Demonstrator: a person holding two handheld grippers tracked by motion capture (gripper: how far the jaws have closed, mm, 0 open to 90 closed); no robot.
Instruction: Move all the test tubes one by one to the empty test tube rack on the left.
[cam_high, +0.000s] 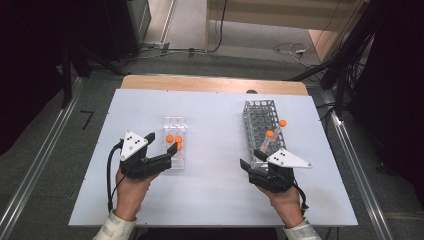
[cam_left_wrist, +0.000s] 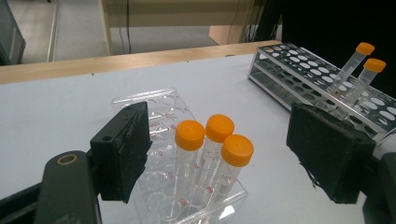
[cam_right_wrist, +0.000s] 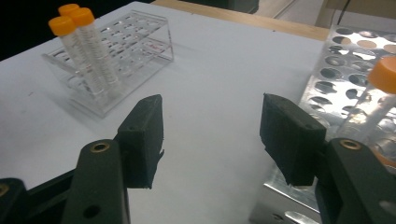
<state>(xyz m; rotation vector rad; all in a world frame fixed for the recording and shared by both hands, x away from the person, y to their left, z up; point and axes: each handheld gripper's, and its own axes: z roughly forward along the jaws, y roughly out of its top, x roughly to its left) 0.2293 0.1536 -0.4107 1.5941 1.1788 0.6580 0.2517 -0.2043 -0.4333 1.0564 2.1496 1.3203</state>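
Clear plastic rack (cam_left_wrist: 159, 112): three orange-capped tubes (cam_left_wrist: 212, 154). Perforated metal rack (cam_high: 262, 122): two. Your left hand-held gripper (cam_high: 162, 145) and right hand-held gripper (cam_right_wrist: 210, 135) gape, empty.

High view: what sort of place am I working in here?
Most likely a lab-style test bench set up for recording. A white table carries a clear plastic rack and a metal rack of orange-capped tubes, with cables trailing over the floor beyond.
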